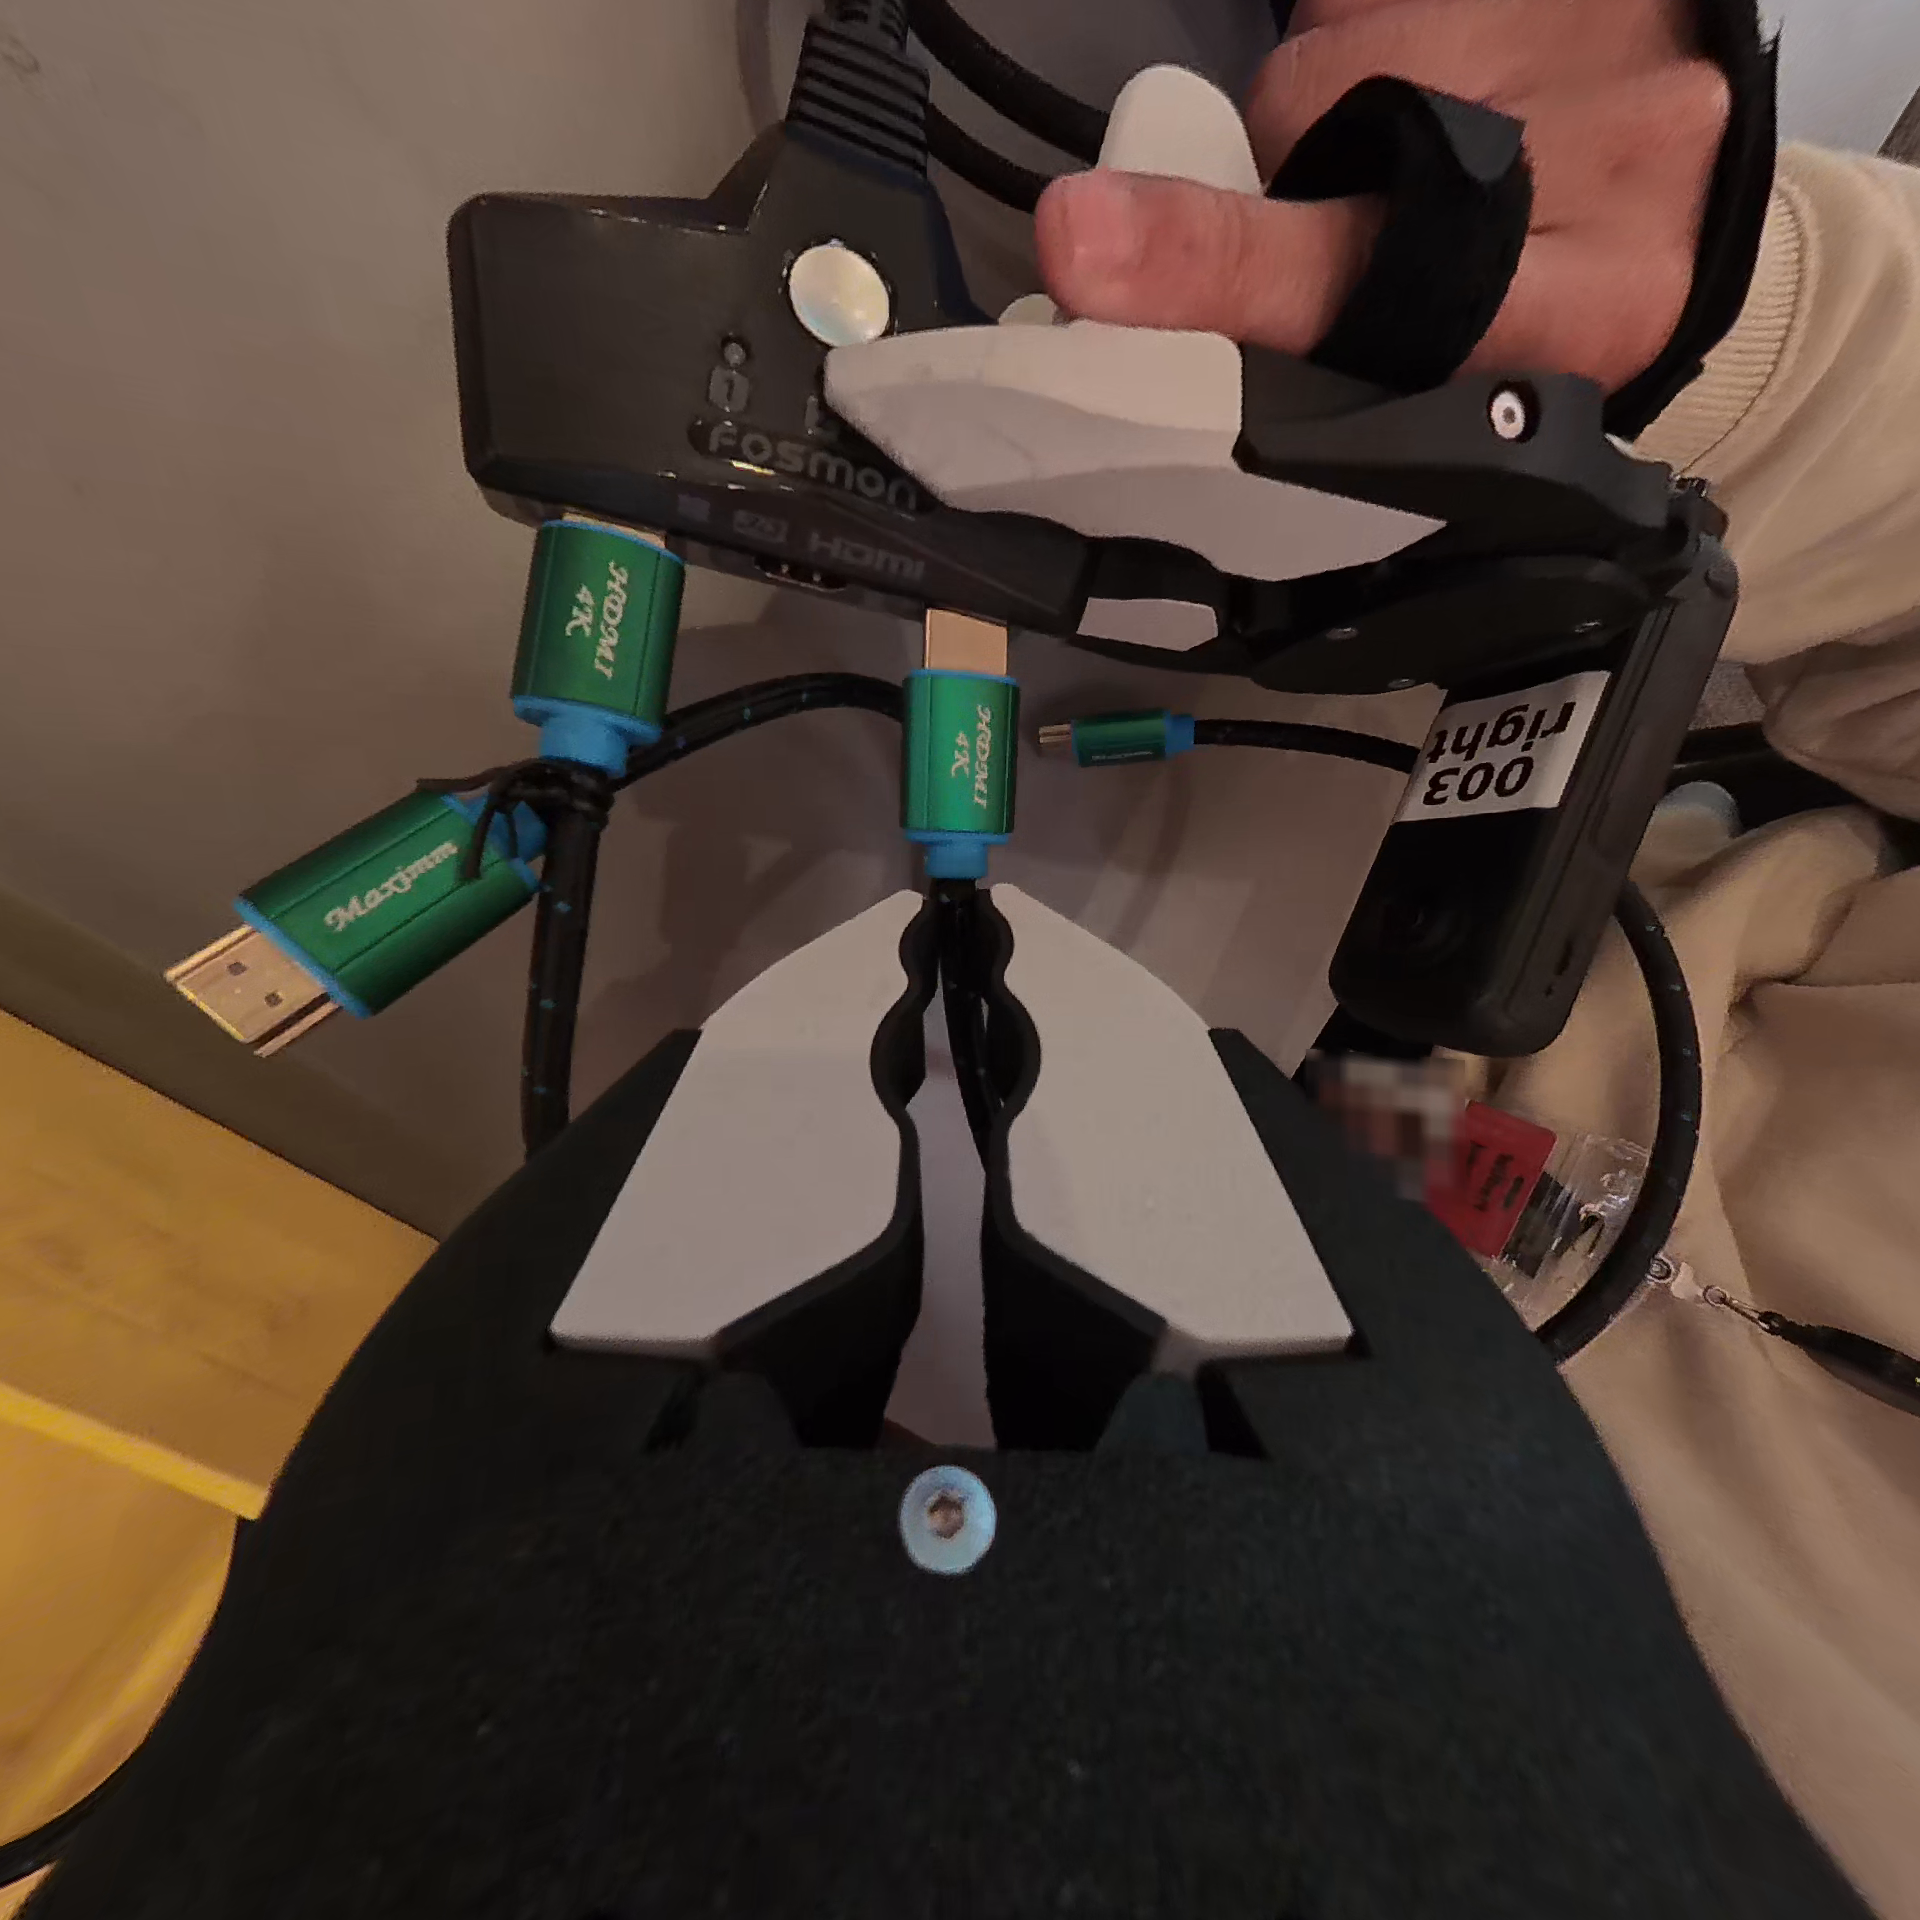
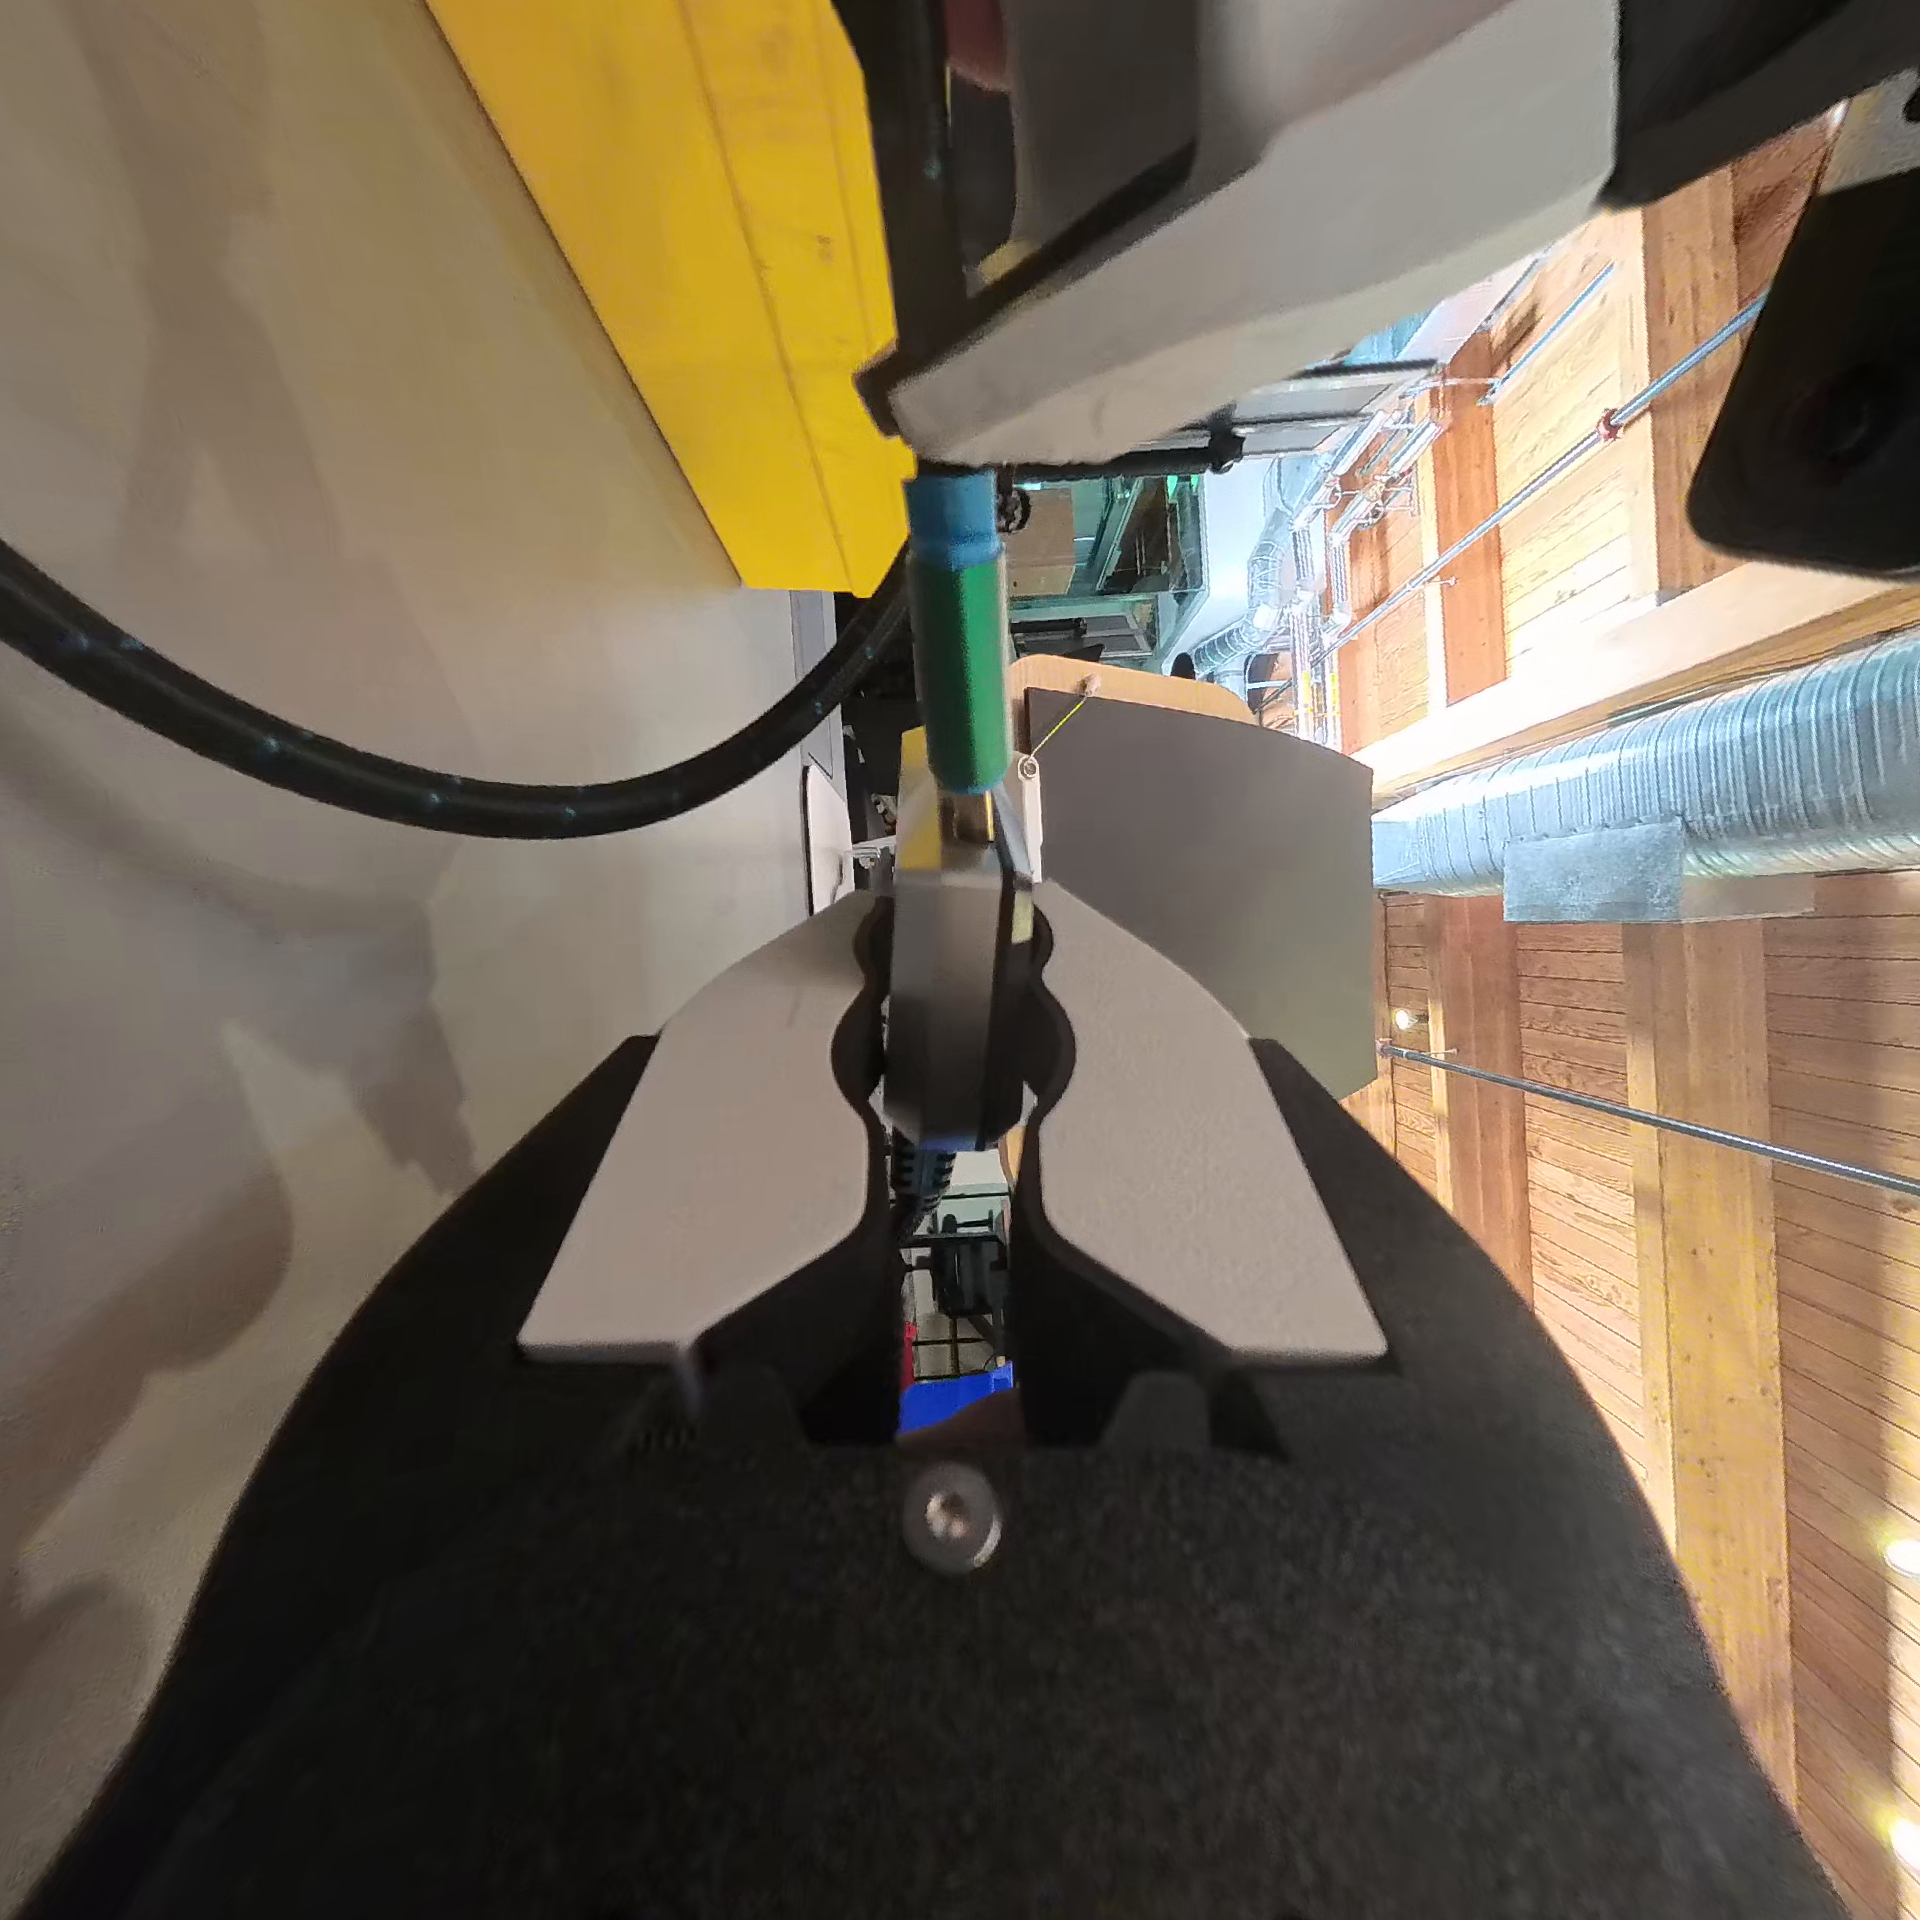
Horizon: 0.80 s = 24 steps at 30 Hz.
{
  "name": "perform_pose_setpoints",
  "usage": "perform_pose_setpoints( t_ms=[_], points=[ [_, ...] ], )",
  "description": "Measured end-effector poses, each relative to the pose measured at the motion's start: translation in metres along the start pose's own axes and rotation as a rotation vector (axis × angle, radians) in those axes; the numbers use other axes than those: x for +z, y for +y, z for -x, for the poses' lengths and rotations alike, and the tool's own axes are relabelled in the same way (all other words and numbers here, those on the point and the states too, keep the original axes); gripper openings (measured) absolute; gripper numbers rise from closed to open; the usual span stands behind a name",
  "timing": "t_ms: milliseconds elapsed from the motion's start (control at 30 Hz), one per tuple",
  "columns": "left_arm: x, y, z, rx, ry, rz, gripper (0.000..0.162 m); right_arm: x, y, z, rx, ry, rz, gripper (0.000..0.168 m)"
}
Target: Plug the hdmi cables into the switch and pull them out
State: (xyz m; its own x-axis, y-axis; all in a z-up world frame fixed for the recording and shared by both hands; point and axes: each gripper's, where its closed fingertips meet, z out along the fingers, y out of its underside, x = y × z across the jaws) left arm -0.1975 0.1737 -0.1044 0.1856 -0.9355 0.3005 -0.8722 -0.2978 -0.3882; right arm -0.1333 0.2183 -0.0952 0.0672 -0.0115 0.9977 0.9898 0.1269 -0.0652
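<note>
My left gripper [image 1: 956, 904] is shut on the black braided cable [image 1: 961, 997] just behind a green HDMI plug [image 1: 958, 758]. The plug's gold tip [image 1: 966, 644] meets the edge of the black switch [image 1: 623, 343]; I cannot tell how deep it sits. A second green plug [image 1: 597, 623] sits in the switch's left port. A third green plug [image 1: 364, 914] hangs loose, tied to that cable. My right gripper [image 2: 951, 914] is shut on the switch [image 2: 940, 997], seen edge-on, with the green plug [image 2: 956, 665] beyond it. Its white fingers [image 1: 1039, 416] clamp the switch's right side.
A yellow wooden edge [image 1: 125, 1247] lies at the lower left and shows in the right wrist view [image 2: 727, 260]. A person's hand [image 1: 1403, 125] and cream sleeve [image 1: 1714, 1558] fill the right. A small green connector [image 1: 1117, 738] hangs behind. A silver duct [image 2: 1662, 779] runs overhead. Tip to tip, the grippers are about 8 centimeters apart.
</note>
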Motion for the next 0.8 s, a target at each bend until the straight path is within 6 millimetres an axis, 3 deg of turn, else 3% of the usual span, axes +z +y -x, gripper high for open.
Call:
perform_pose_setpoints(
  t_ms=[33, 433, 800],
  points=[
    [0.0, 0.0, 0.0, 0.002, 0.001, 0.009, 0.006, 0.0, 0.0, 0.0, 0.0, 0.001, -0.003, 0.022],
    [-0.008, 0.004, -0.005, -0.029, 0.101, 0.067, 0.006, -0.008, -0.01, -0.003, -0.027, 0.052, -0.045, 0.021],
    [-0.015, -0.009, -0.01, 0.162, -0.071, -0.091, 0.005, -0.009, -0.008, -0.006, 0.108, 0.041, -0.019, 0.02]
  ],
)
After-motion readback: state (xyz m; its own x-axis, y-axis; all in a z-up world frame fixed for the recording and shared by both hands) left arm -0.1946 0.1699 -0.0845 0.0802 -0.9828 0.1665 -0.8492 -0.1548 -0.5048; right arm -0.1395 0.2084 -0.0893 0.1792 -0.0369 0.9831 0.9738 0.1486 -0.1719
